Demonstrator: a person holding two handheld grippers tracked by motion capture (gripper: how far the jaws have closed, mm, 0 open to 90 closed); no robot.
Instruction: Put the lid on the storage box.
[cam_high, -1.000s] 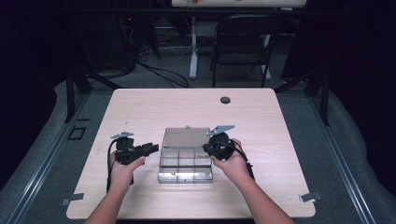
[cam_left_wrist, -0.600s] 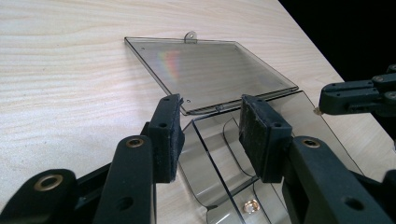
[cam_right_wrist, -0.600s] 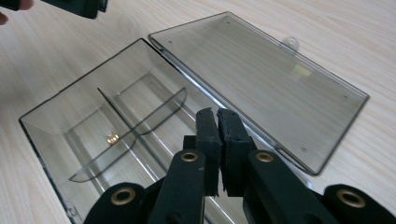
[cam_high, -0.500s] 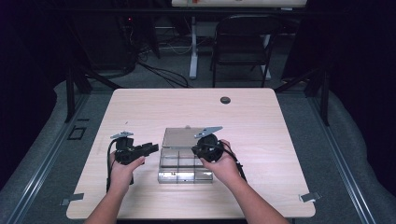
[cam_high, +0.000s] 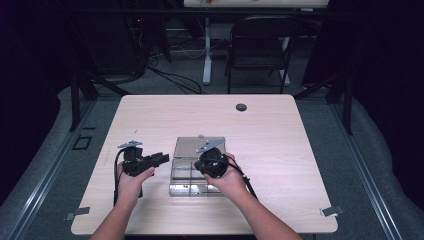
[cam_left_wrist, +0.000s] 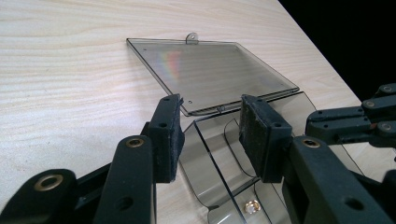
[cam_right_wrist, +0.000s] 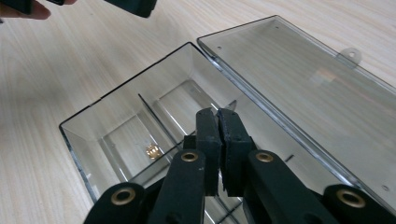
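A clear plastic compartment box (cam_high: 192, 180) lies in the middle of the table, its lid (cam_high: 199, 146) folded flat on the far side. One small brass piece (cam_right_wrist: 152, 151) rests in a compartment, and it shows as a brass piece (cam_left_wrist: 252, 206) in the left gripper view too. My right gripper (cam_high: 204, 167) hovers above the box's compartments (cam_right_wrist: 121, 135). The right gripper (cam_right_wrist: 217, 112) is shut, with nothing visible between its pads. My left gripper (cam_high: 164, 158) stays just left of the box, level with the table. The left gripper (cam_left_wrist: 212, 105) is open, and the box's near corner (cam_left_wrist: 210, 140) shows through the gap.
A round black grommet (cam_high: 241, 107) sits near the table's far edge (cam_high: 205, 96). A folding chair (cam_high: 260, 45) and a table leg (cam_high: 206, 50) stand beyond it. Bare wood (cam_high: 290, 150) lies to the right of the box.
My right gripper has slid leftwards from the box's right side to above its compartments, still shut. The left gripper and the box have kept still.
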